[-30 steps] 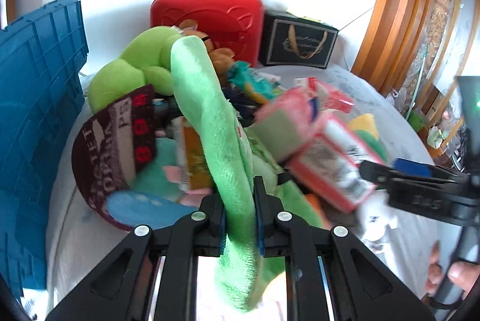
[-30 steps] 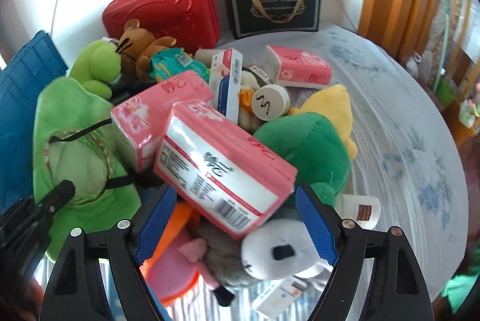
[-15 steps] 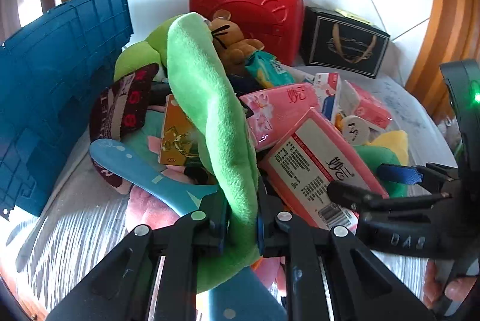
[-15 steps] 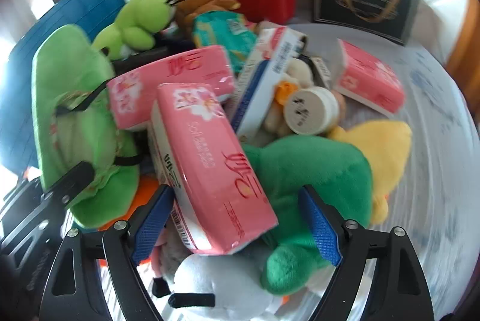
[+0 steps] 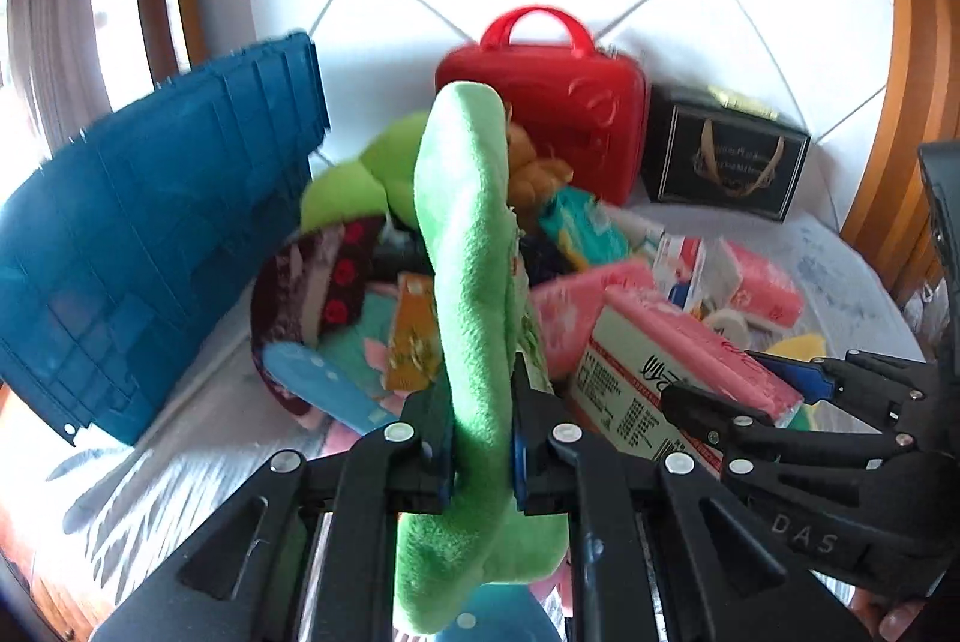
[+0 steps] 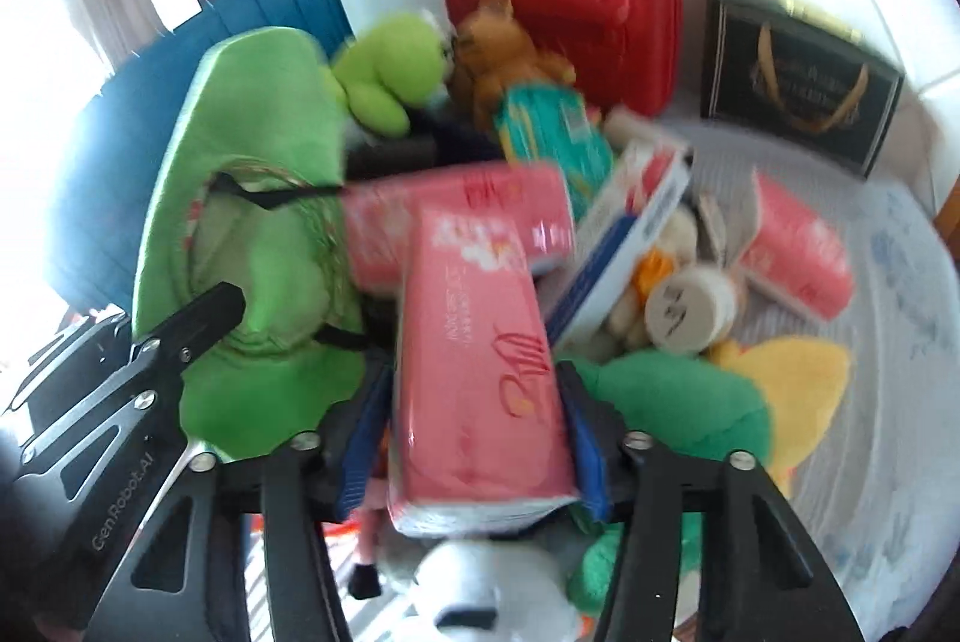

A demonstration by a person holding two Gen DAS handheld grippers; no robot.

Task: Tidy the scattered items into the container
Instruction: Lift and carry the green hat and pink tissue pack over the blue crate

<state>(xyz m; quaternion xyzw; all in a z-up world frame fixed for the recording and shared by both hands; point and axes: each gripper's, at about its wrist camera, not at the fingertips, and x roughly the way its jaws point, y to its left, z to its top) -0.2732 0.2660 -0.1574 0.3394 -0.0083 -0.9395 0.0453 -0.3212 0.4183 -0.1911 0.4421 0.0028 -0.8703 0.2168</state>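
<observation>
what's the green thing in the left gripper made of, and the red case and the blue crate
Green thing: plush fabric, apparently; fuzzy matte nap, and it dents where the fingers pinch it. Red case: looks like hard glossy plastic, with bright highlights and moulded relief. Blue crate: seemingly rigid matte plastic with a ribbed grid.

Crate point(image 5: 162, 246) left of toy heap point(image 6: 540, 198); suitcase point(image 5: 558, 102) behind heap; gift bag point(image 5: 726, 156) right of suitcase.

1. Left wrist cam sits right behind its own fingers point(image 5: 441, 438), tilted down over the pile, super close.
2. Right wrist cam, same deal behind its fingers point(image 6: 579, 438), angled down, also close.
3. Both face the red case point(image 5: 552, 114) beyond the fingertips.
4. Each sees the other gripper off to the side, and they share the blue crate point(image 6: 180, 114) and black box point(image 5: 723, 156).
</observation>
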